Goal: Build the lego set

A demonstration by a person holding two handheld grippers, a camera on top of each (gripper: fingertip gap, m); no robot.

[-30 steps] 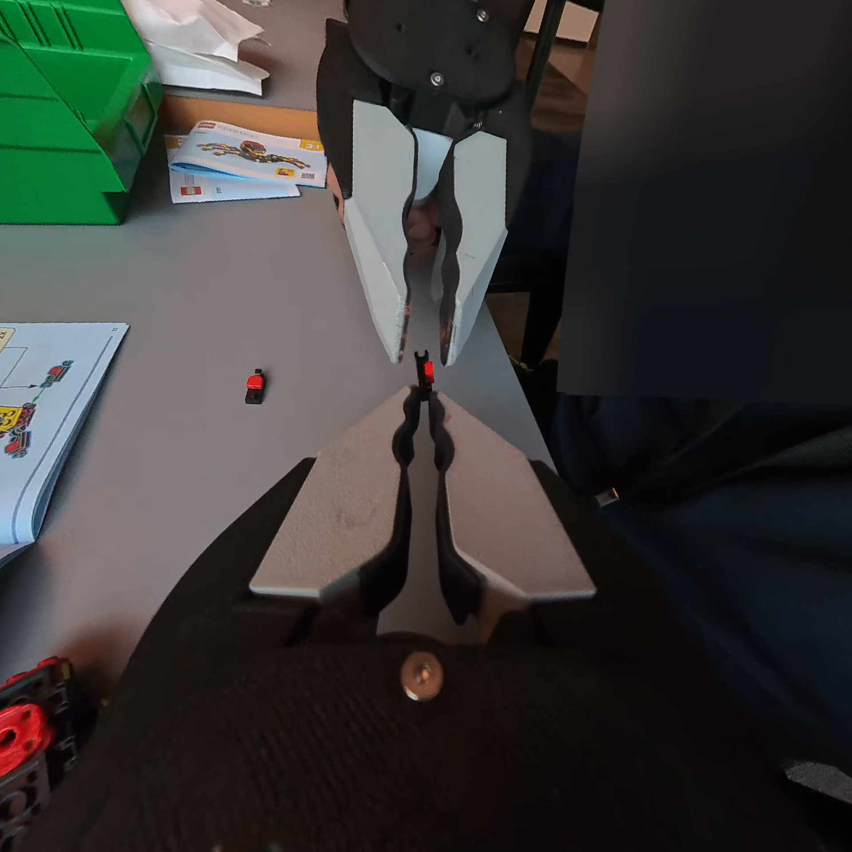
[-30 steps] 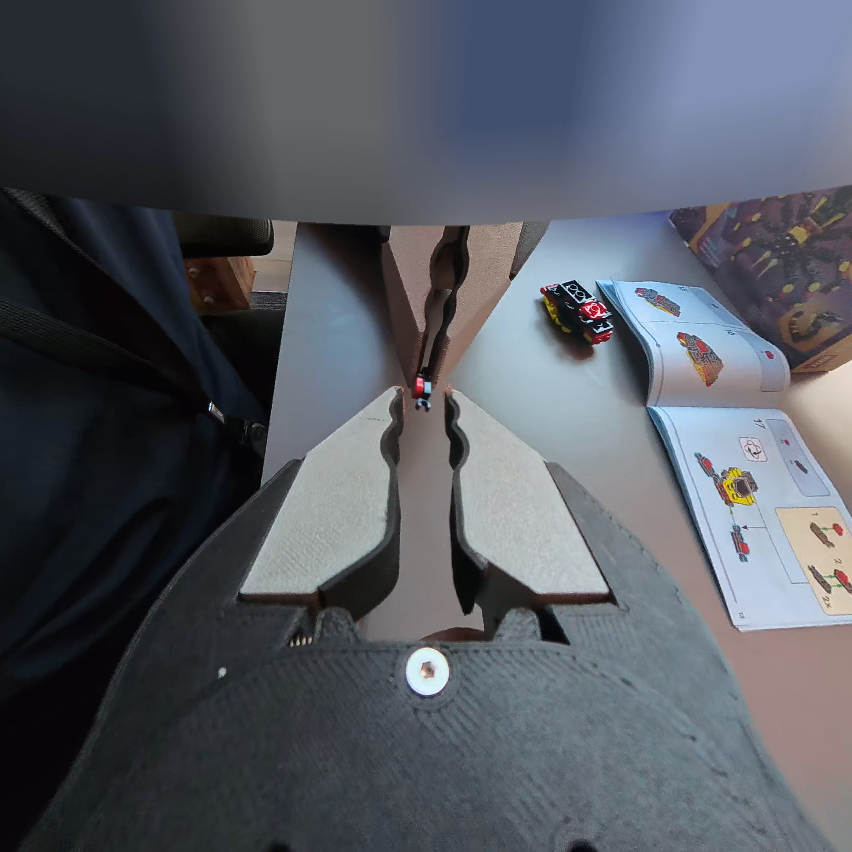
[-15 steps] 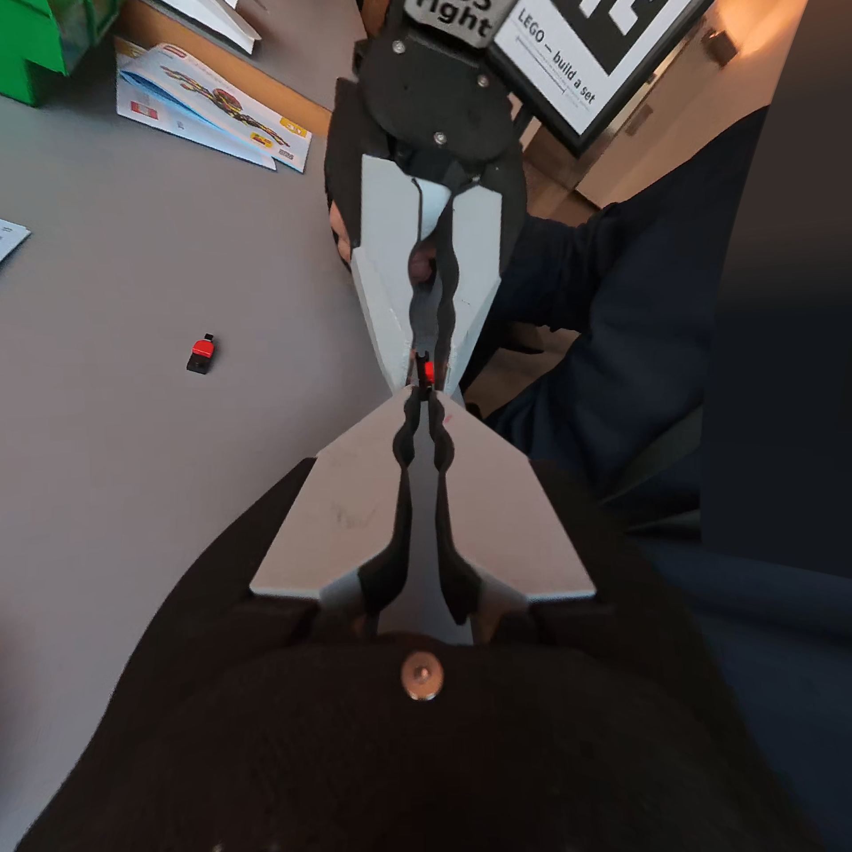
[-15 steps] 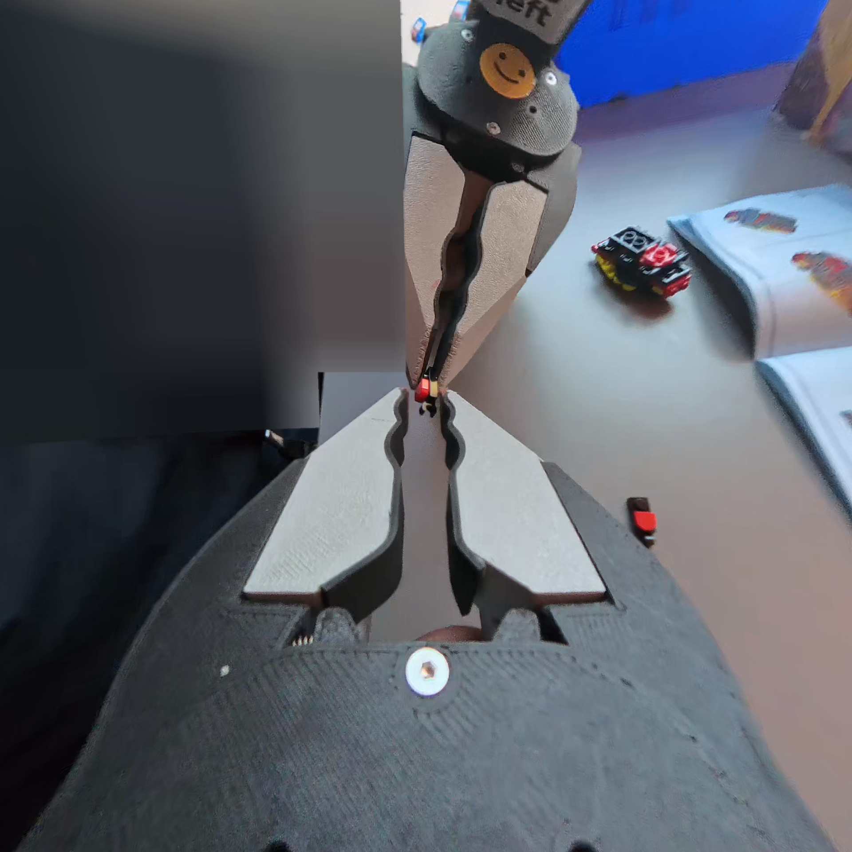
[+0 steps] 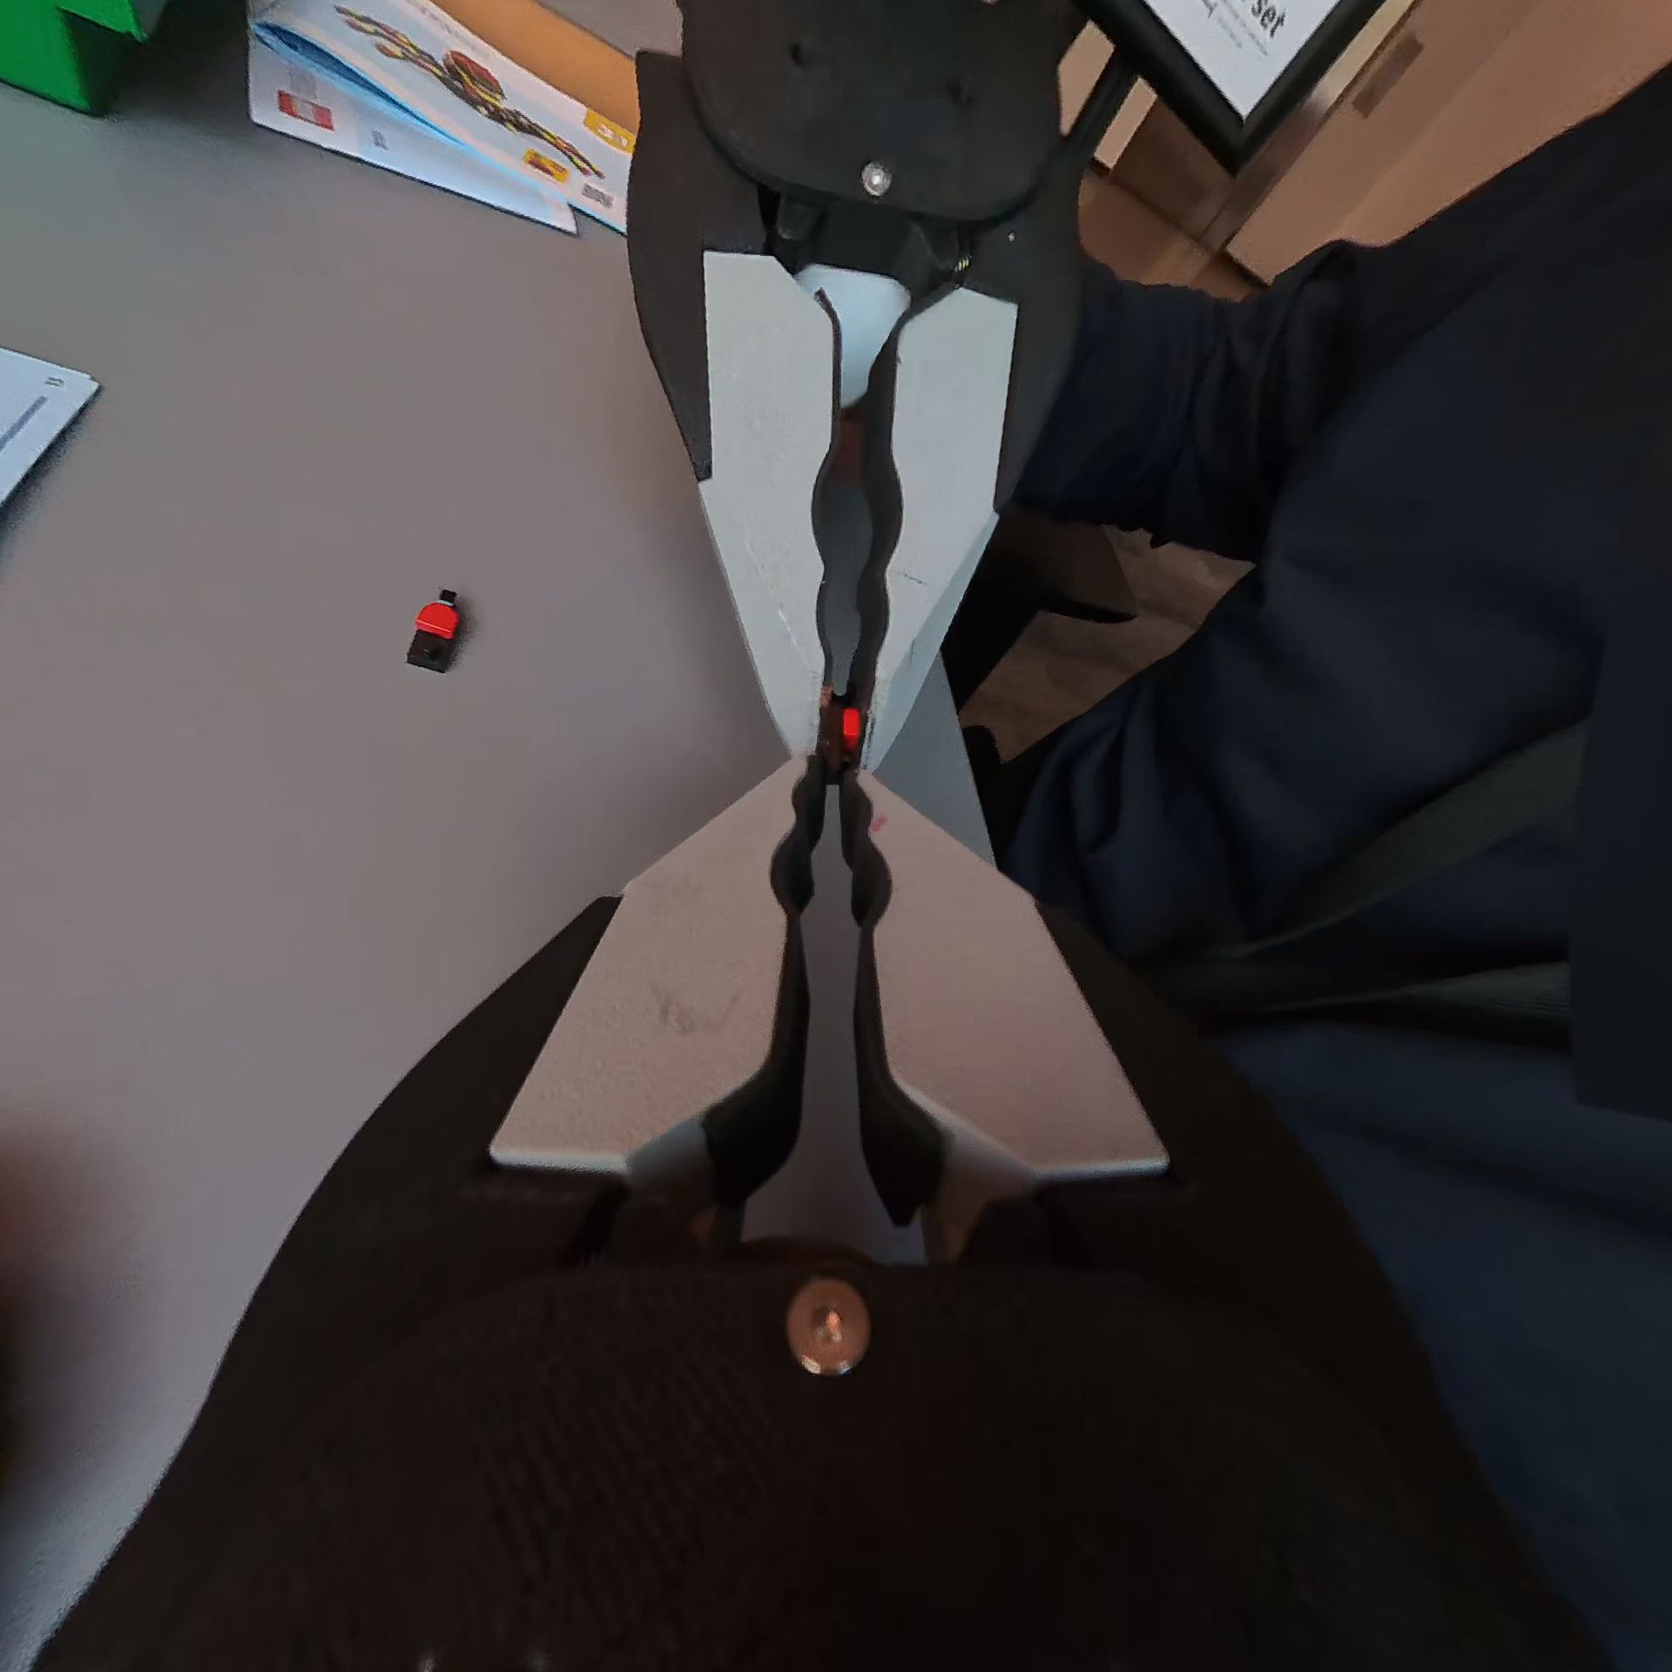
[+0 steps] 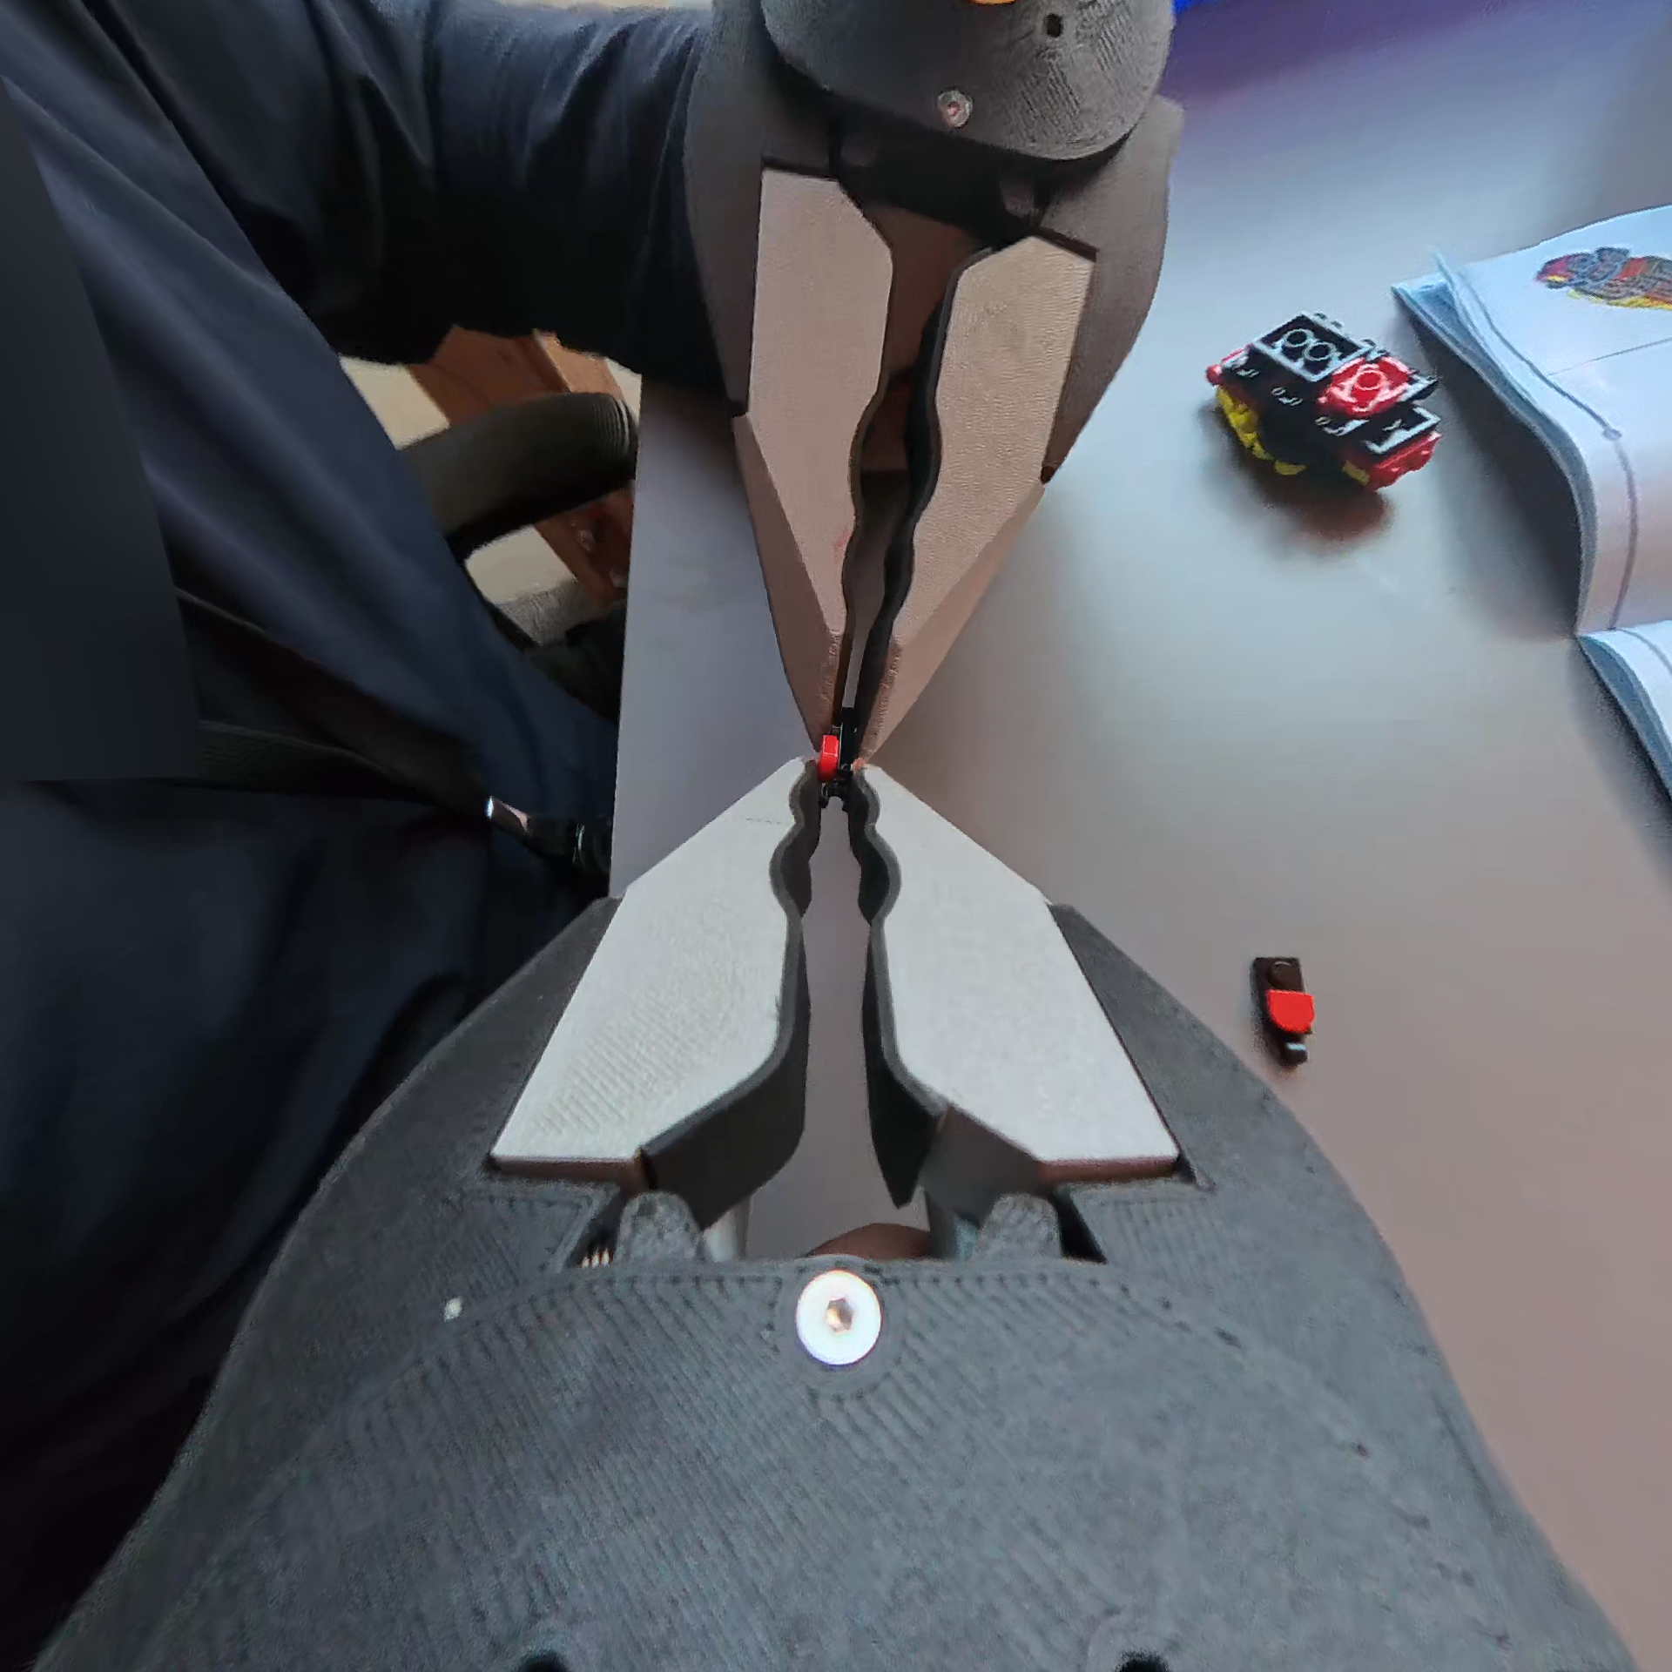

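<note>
A small red and black lego piece (image 5: 849, 724) is pinched between my two grippers, which meet tip to tip above the grey table's (image 5: 271, 814) near edge. My left gripper (image 5: 828, 780) is shut on its black end. My right gripper (image 6: 831, 785) comes from the opposite side and is shut on its red end (image 6: 827, 756). In the left wrist view the right gripper (image 5: 843, 737) points down at me from above. In the right wrist view the left gripper (image 6: 846, 724) does the same. A second red and black piece (image 5: 434, 633) lies loose on the table, also in the right wrist view (image 6: 1283, 1006).
A partly built black, red and yellow lego model (image 6: 1325, 398) sits beside an open instruction booklet (image 6: 1574, 380). Another booklet (image 5: 434, 109) and a green bin (image 5: 63, 54) are at the far side. A person's dark sleeve (image 5: 1357, 588) is close beyond the table edge. My left and right fingertips are right by each other.
The right gripper has moved in from just short of the piece and closed its fingers on it. Both views have tilted and the grippers now meet tip to tip.
</note>
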